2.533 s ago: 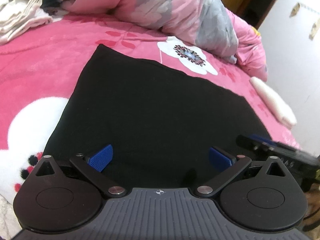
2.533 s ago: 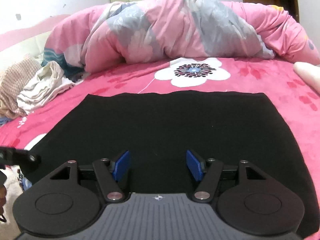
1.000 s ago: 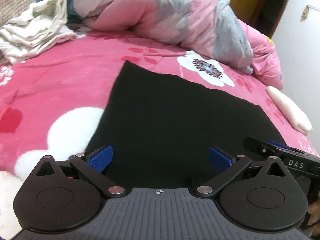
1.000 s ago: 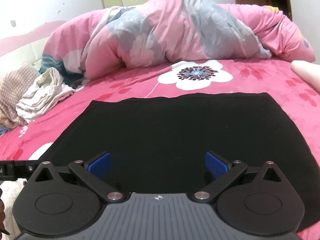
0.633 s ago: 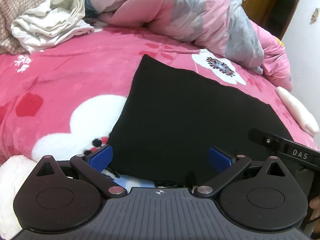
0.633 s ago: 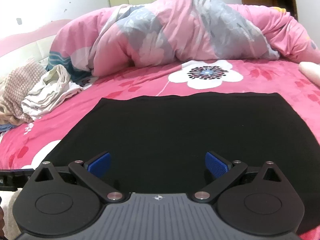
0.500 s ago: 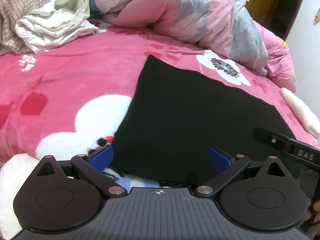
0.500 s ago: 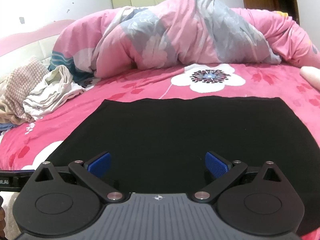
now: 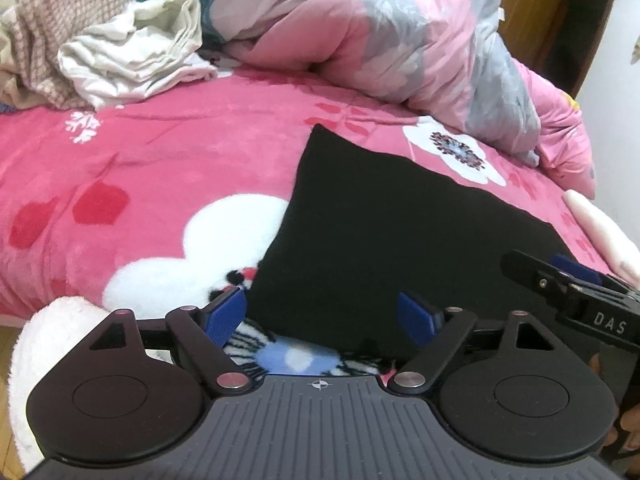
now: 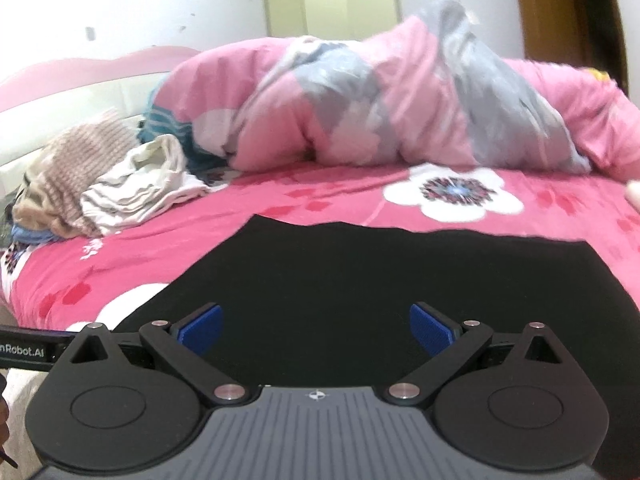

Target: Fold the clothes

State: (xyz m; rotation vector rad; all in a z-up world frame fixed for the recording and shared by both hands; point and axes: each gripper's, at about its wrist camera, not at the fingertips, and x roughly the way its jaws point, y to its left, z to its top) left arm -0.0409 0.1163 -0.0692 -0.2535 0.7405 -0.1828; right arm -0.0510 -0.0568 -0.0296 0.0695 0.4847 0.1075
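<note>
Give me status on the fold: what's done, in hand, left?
Done: the black garment lies flat as a neat rectangle on the pink blanket.
In hand: nothing gripped. The left gripper, jaws just narrowing but apart, straddles its near-left corner; the right gripper hangs open over the near edge.
Left: pinching and folding over; the rumpled clothes pile waits.

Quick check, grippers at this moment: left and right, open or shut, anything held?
Left gripper: open, jaws just been closing, near corner of the black garment between them, not pinched.
Right gripper: open over the garment, holding nothing.

1 black garment (image 9: 400, 240), 2 grippers (image 9: 320, 316)
</note>
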